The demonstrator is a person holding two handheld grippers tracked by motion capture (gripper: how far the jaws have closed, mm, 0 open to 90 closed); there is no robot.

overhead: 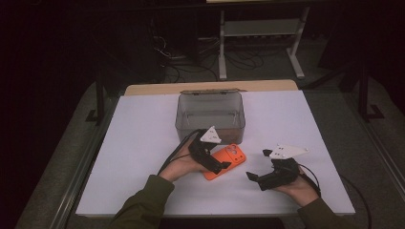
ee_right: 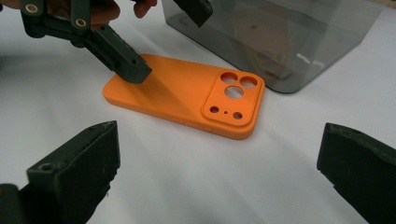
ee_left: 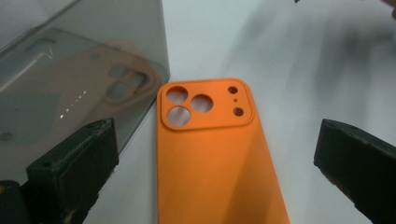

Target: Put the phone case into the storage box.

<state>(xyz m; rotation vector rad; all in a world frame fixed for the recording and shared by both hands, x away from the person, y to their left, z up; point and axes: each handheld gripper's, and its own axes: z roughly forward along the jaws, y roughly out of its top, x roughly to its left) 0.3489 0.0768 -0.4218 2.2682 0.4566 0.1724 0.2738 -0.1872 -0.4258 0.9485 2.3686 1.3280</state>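
Note:
An orange phone case (overhead: 225, 162) lies back-up on the white table (overhead: 143, 143), its camera cut-outs toward the clear grey box (overhead: 210, 113). My left gripper (overhead: 217, 164) hovers open over the case. The case (ee_left: 210, 154) lies between the wide-apart jaws of this gripper (ee_left: 217, 140), apart from both. My right gripper (overhead: 258, 164) stands open to the right of the case, a short way off and pointed at it. Ahead of the right gripper (ee_right: 219, 144) I see the case (ee_right: 187, 93), with one finger (ee_right: 123, 58) of the left gripper just over its far end.
The box (ee_left: 79, 70) stands close beside the case's camera end, and its wall (ee_right: 280, 37) shows a faint brownish reflection. The person's sleeves come in from the bottom edge. Bare table lies to the left and along the front. Beyond the table are a dark floor, cables and a white frame (overhead: 258, 33).

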